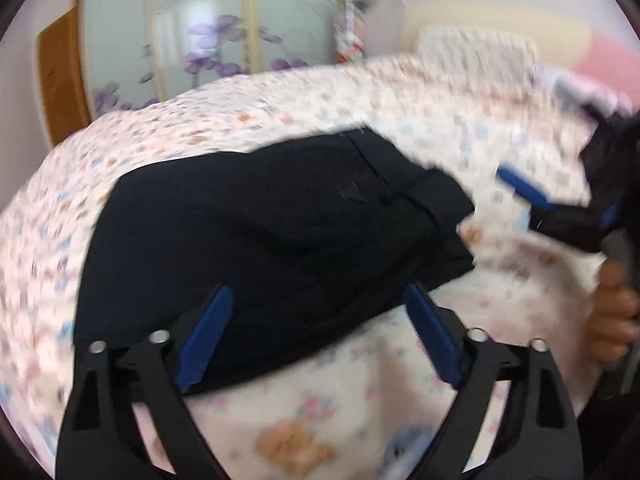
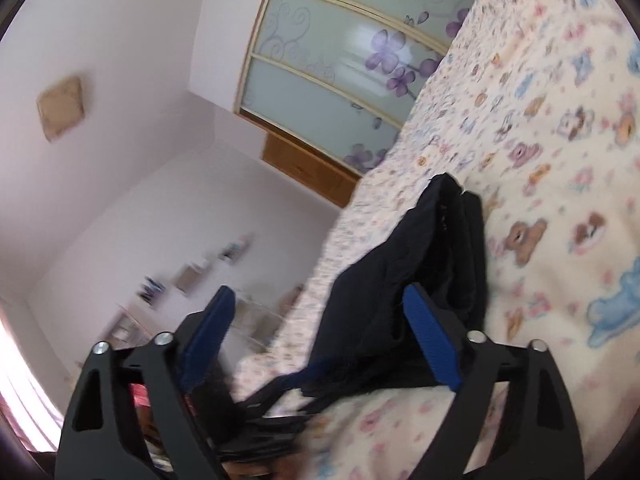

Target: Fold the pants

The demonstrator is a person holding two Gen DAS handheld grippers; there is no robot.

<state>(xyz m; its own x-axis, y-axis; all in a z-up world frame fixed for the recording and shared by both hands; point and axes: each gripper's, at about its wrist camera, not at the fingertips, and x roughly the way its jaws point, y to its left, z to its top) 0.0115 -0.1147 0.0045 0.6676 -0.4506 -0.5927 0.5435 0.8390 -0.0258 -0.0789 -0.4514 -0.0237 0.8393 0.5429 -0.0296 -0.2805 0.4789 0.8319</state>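
The black pants (image 1: 264,236) lie folded in a compact bundle on the patterned bedspread (image 1: 400,96). My left gripper (image 1: 320,336) is open and empty, its blue pads just above the bundle's near edge. My right gripper (image 1: 528,196) shows at the right of the left wrist view, apart from the pants, held by a hand (image 1: 612,312). In the right wrist view the pants (image 2: 400,280) lie ahead, seen tilted, and the right gripper (image 2: 320,336) is open and empty with its right pad over the cloth. The other gripper's black body (image 2: 264,420) shows low in that view.
A wardrobe with frosted, flower-printed sliding doors (image 2: 344,48) stands beyond the bed. A pillow (image 1: 476,52) and pink fabric (image 1: 608,60) lie at the head end. Shelves with small items (image 2: 192,280) stand against the white wall. Both views are motion-blurred.
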